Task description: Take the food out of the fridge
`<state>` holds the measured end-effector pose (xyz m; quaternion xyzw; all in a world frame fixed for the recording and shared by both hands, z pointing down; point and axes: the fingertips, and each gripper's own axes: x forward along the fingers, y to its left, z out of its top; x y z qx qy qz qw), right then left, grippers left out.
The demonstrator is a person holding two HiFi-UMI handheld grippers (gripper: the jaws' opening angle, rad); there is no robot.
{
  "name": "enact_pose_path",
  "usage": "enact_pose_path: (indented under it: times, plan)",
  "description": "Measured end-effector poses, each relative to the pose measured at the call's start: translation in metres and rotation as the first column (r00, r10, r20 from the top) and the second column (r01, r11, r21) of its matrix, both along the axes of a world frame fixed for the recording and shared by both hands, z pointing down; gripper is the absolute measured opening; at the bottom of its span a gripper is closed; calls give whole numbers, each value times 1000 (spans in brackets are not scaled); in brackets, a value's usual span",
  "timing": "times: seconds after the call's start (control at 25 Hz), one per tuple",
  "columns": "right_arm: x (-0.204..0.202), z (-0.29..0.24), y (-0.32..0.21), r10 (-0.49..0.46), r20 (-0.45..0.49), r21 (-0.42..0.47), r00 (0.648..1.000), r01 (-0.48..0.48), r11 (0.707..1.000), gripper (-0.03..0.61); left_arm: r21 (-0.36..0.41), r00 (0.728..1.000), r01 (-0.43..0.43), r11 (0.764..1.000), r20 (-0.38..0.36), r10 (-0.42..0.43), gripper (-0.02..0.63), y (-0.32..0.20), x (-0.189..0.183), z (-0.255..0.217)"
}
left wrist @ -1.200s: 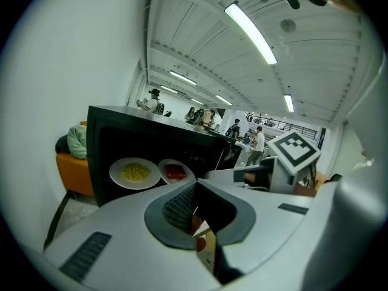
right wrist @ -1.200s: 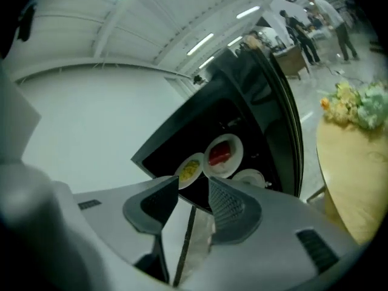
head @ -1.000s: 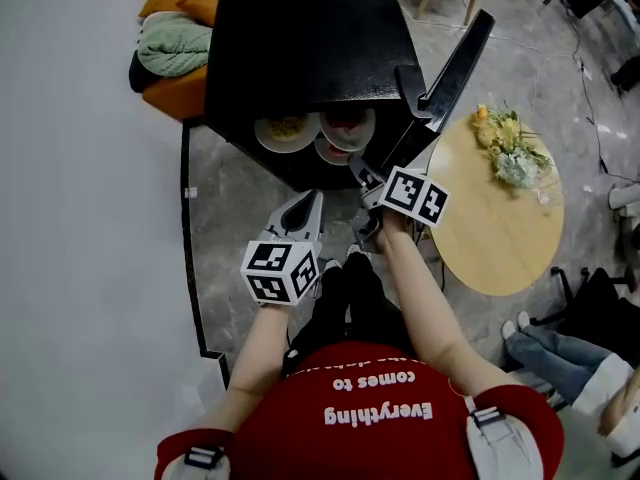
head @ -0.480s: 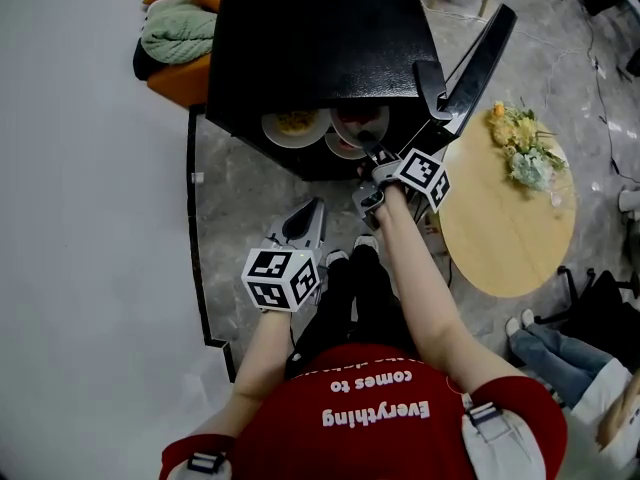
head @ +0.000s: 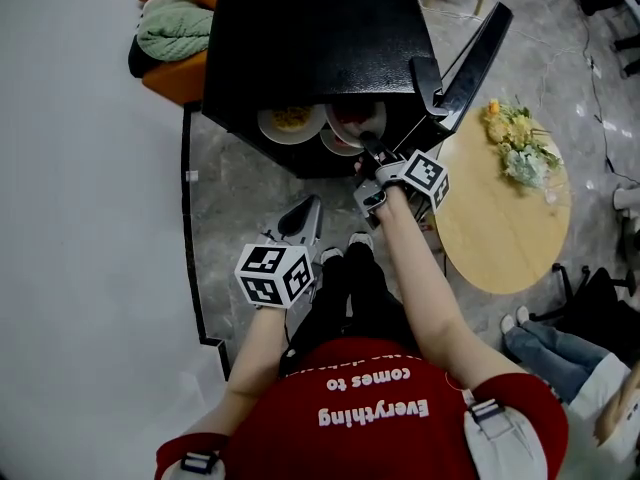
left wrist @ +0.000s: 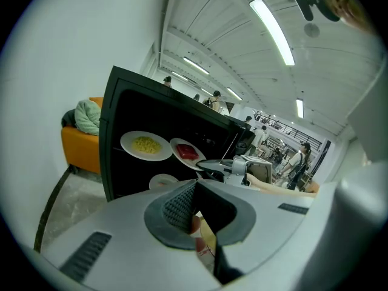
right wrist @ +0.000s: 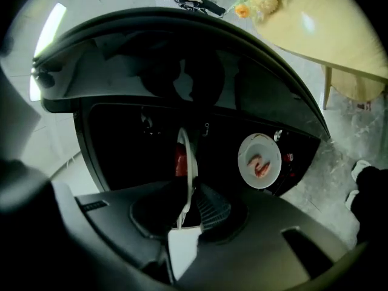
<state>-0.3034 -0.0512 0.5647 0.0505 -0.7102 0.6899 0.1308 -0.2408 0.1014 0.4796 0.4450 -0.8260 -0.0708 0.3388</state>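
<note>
The black fridge (head: 310, 38) stands open, its door (head: 470, 58) swung to the right. Inside are a white plate of yellow food (head: 290, 120), a plate of red food (head: 355, 118) and a lower plate (head: 340, 144). My right gripper (head: 372, 150) reaches in. Its jaws are closing on the rim of the red-food plate (right wrist: 187, 156), which stands edge-on between the pads of the right gripper (right wrist: 189, 199). The lower plate (right wrist: 259, 160) holds pinkish food. My left gripper (head: 305, 213) hangs back over the floor, and the left gripper (left wrist: 197, 208) is open with nothing between its jaws.
A round wooden table (head: 510, 218) with flowers (head: 518, 148) stands right of the fridge door. An orange seat with green cloth (head: 175, 33) is at the fridge's left. Another person's legs (head: 560, 353) show at the lower right. Grey stone floor (head: 230, 198) lies in front.
The right gripper moved forward into the fridge, rolled, and its jaws came together on the red-food plate's rim. The left gripper sank slightly.
</note>
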Motion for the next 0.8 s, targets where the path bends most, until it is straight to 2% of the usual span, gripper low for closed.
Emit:
enact_pose_path:
  times: [0.6,0.8]
  plan:
    - [86,-14,23,-42,19,-89,999,43,995,48,11,993,-97,995,63,96,-2,-11,27,-30]
    - [136,-30,32,-93,54,-123,994,99,988,48,32,988,-144,989,65,141,-2,-17,47,-42]
